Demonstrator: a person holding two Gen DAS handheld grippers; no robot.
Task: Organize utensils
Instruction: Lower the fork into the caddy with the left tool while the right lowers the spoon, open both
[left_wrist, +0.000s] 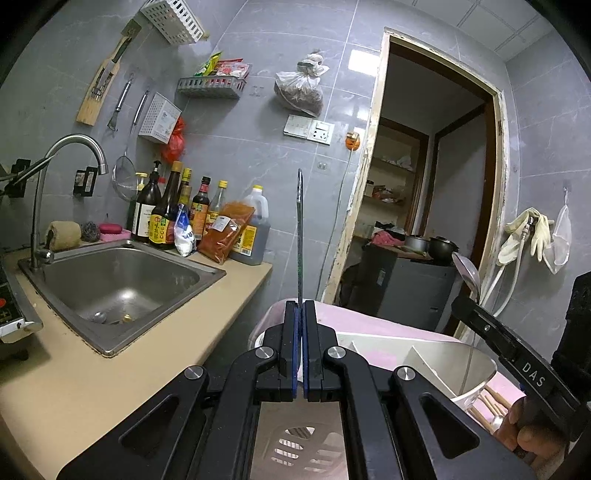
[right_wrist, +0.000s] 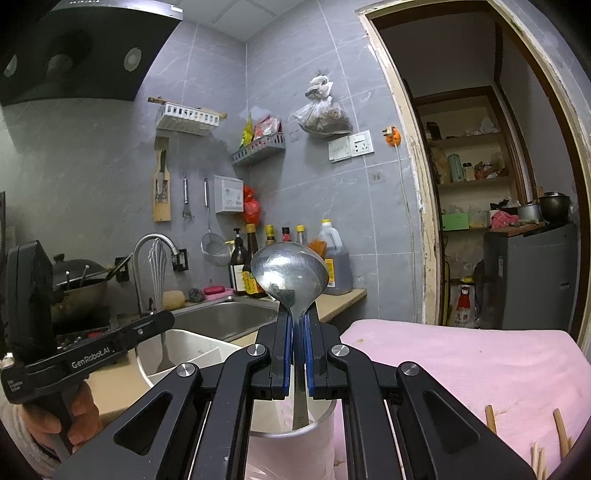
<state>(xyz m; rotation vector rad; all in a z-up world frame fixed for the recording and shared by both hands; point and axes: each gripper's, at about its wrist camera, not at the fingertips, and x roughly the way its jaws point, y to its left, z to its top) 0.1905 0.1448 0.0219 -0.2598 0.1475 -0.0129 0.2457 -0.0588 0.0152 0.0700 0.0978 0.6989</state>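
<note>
My left gripper (left_wrist: 300, 304) is shut on a flat metal utensil (left_wrist: 300, 229), seen edge-on and standing upright. In the right wrist view it shows as a patterned handle (right_wrist: 158, 266) above the white divided utensil holder (right_wrist: 192, 354). My right gripper (right_wrist: 297, 317) is shut on a steel spoon (right_wrist: 290, 271), bowl up, its handle end hanging over the holder's rim (right_wrist: 321, 417). In the left wrist view the spoon (left_wrist: 466, 271) and right gripper (left_wrist: 461, 301) sit above the holder (left_wrist: 443, 354). Wooden chopsticks (right_wrist: 546, 439) lie on the pink cloth.
A steel sink (left_wrist: 122, 280) with tap (left_wrist: 66, 177) is set in the beige counter (left_wrist: 74, 387). Sauce bottles (left_wrist: 192, 218) stand behind it. A wok (right_wrist: 77, 288) sits on the stove. A pink cloth (right_wrist: 461, 362) covers the surface by the doorway (left_wrist: 436, 166).
</note>
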